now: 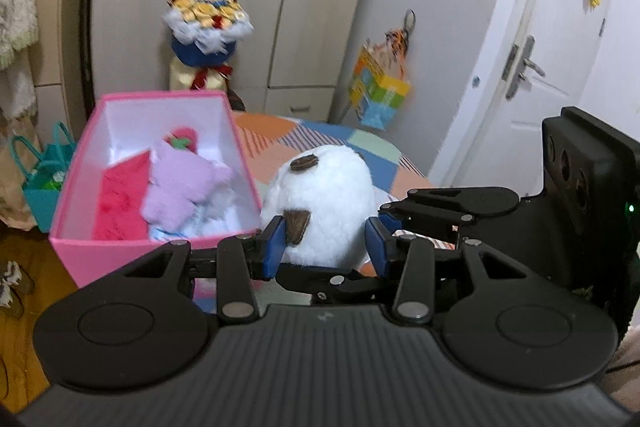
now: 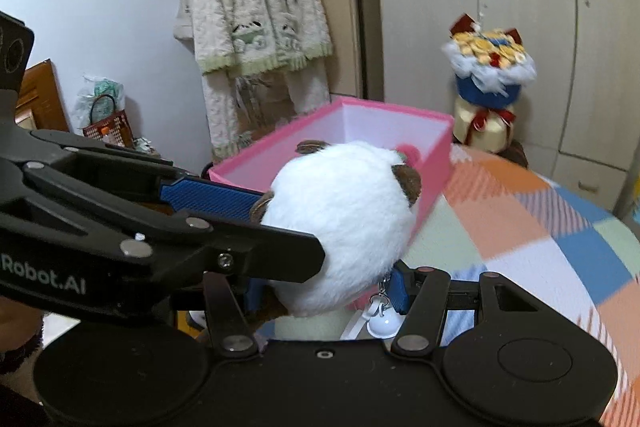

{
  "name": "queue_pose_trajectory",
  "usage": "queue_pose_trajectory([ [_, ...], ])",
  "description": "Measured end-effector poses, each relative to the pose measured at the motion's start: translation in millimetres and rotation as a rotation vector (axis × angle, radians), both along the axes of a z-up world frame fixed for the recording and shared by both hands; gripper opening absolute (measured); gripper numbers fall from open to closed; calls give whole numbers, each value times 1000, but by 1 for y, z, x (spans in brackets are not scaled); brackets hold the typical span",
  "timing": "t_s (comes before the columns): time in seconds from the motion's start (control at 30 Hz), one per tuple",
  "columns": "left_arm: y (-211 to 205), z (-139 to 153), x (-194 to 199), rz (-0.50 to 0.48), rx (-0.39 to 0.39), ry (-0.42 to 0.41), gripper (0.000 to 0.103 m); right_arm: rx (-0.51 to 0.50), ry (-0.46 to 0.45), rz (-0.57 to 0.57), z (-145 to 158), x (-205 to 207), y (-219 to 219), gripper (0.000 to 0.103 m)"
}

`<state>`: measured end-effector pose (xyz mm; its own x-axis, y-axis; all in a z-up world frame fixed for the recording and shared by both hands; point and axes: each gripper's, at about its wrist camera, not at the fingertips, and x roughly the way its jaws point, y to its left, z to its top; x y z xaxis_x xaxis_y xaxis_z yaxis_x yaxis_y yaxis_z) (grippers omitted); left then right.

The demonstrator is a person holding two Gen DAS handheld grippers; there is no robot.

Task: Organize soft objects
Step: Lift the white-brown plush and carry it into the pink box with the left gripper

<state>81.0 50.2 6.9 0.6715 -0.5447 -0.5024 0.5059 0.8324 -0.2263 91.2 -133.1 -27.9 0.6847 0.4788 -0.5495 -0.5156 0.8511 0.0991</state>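
white plush toy [image 1: 320, 203] between both grippers

plush toy [image 2: 340, 219] lower body: hidden behind gripper bodies
pink box [image 1: 160, 251] contents: blurred, partly covered
right gripper [image 2: 328, 291] left pad: hidden by left gripper [image 1: 326, 243]

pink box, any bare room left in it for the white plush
Yes: the far end of the pink box shows bare white floor and walls. The near half is crowded with a red cloth and a lilac plush. The white plush sits between both grippers' fingers, beside the box.
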Motion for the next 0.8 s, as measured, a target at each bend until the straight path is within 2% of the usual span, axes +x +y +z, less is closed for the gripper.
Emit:
queue_pose_trajectory([
  [0.2, 30, 18, 24, 33, -29, -62, 43, 52, -39, 24, 17, 28, 25, 64],
  [0.43, 52, 26, 73, 121, -52, -84, 44, 152, -17, 57, 24, 85, 45, 67],
  [0.57, 59, 15, 108, 172, -42, -51, 44, 154, 10, 70, 19, 120, 56, 69],
  [0.63, 63, 6, 128, 192, -60, -7, 44, 147, 32, 72, 14, 137, 59, 71],
  [0.8, 72, -17, 163, 239, -91, 79, 44, 113, 130, 81, -4, 178, 71, 71],
])
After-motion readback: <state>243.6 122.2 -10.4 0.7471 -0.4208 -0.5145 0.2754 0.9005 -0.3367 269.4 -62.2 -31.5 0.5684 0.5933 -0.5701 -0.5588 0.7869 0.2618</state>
